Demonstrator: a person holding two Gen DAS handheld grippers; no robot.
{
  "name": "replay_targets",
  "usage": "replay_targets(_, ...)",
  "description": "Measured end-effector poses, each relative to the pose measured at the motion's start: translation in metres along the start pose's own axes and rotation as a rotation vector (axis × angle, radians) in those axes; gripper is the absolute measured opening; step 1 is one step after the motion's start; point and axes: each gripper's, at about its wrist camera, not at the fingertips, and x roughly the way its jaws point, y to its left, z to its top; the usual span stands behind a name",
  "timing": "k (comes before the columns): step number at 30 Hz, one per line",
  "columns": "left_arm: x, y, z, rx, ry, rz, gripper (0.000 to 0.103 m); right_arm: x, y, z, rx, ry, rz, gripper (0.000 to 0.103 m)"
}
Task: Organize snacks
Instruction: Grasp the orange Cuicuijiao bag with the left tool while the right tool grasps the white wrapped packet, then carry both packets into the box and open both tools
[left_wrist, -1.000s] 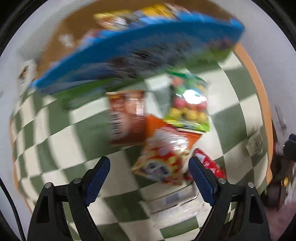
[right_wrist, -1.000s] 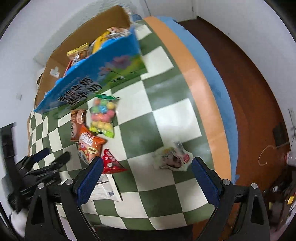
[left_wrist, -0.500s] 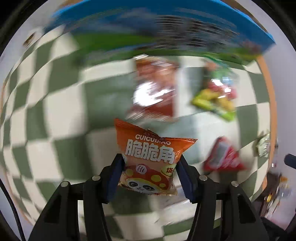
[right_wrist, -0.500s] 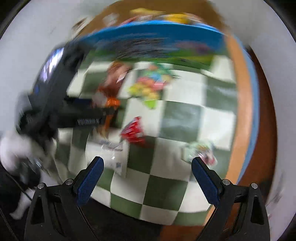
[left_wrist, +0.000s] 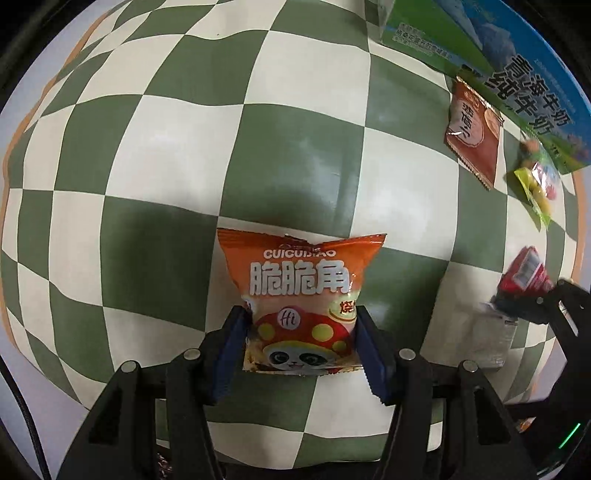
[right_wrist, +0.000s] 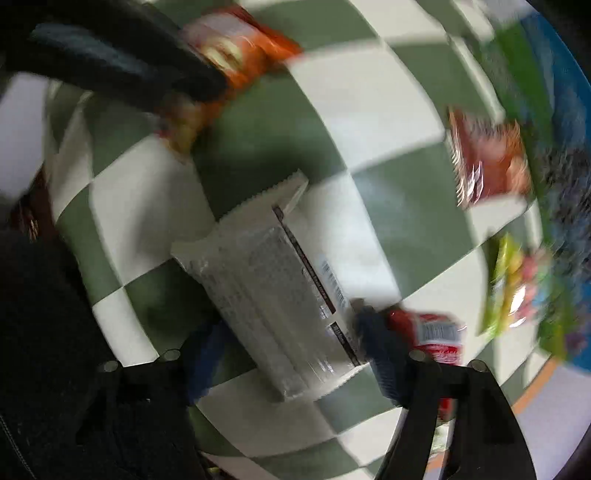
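Left tool (left_wrist: 301, 341) clenched on orange snack bag (left_wrist: 301, 299); right tool (right_wrist: 291, 354) astride white flat packet (right_wrist: 273, 295), grip state not determinable.

Orange snack bag pinched by its lower half between both blue pads (left_wrist: 231, 350), printed face toward the camera, upper seal projecting ahead of the tool over the checkered bench (left_wrist: 147, 147); low pinch judged to leave the bag free for set-down. Whether lifted or resting: not determinable. Ahead and right of the left tool: brown sachet (left_wrist: 474, 133), candy bag (left_wrist: 537, 184), blue-green carton (left_wrist: 517, 62), red packet (left_wrist: 524, 275) at far right. Right wrist view, heavily blurred, adds the white flat packet between the right tool's fingers; contact with the pads not resolvable. Same view shows the orange bag from the side, ahead and left. Left wrist view alone gives legible print.
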Motion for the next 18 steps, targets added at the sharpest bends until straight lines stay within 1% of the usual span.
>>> replay_targets(1,0.0,0.003,-0.001,-0.009,0.0,-0.004,0.057,0.0,-0.015,-0.001,0.11,-0.01,0.053,0.071)
replay_targets(2,0.0,0.005,-0.001,-0.017,0.002,-0.007,0.059,-0.001,-0.033,-0.006,0.242,-0.012,0.114,0.068)
replay_targets(3,0.001,0.007,0.0,-0.026,0.005,-0.007,0.06,-0.001,-0.045,-0.01,0.328,-0.013,0.151,0.067)
replay_targets(4,0.008,0.017,0.004,-0.034,0.007,-0.008,0.061,-0.002,-0.063,-0.018,0.46,-0.024,0.202,0.065)
replay_targets(5,0.012,0.013,0.012,-0.037,0.01,-0.013,0.061,-0.002,-0.078,-0.026,0.576,-0.04,0.251,0.064)
replay_targets(6,0.017,0.012,0.012,-0.04,0.018,-0.02,0.061,-0.001,-0.097,-0.039,0.738,-0.059,0.33,0.064)
replay_targets(8,0.026,0.011,0.012,-0.04,0.033,-0.043,0.061,0.004,-0.116,-0.054,0.92,-0.073,0.457,0.065)
replay_targets(9,0.026,0.008,0.012,-0.028,0.029,-0.037,0.061,0.009,-0.123,-0.06,1.004,-0.073,0.546,0.066)
replay_targets(10,0.026,0.002,0.012,0.003,0.021,-0.028,0.061,0.011,-0.126,-0.061,1.027,-0.067,0.588,0.069)
replay_targets(11,0.025,-0.004,0.01,0.028,0.013,-0.021,0.061,0.011,-0.127,-0.061,1.038,-0.071,0.609,0.072)
replay_targets(12,0.024,-0.009,0.009,0.047,0.007,-0.021,0.06,0.009,-0.128,-0.062,1.041,-0.082,0.604,0.073)
replay_targets(14,0.023,-0.018,0.005,0.09,0.006,-0.012,0.059,0.005,-0.126,-0.061,1.017,-0.097,0.552,0.074)
replay_targets(16,0.024,-0.019,0.001,0.108,0.002,0.002,0.058,0.004,-0.124,-0.057,0.983,-0.103,0.496,0.074)
replay_targets(18,0.033,-0.04,0.008,0.12,0.005,0.011,0.054,0.005,-0.114,-0.056,0.965,-0.103,0.431,0.063)
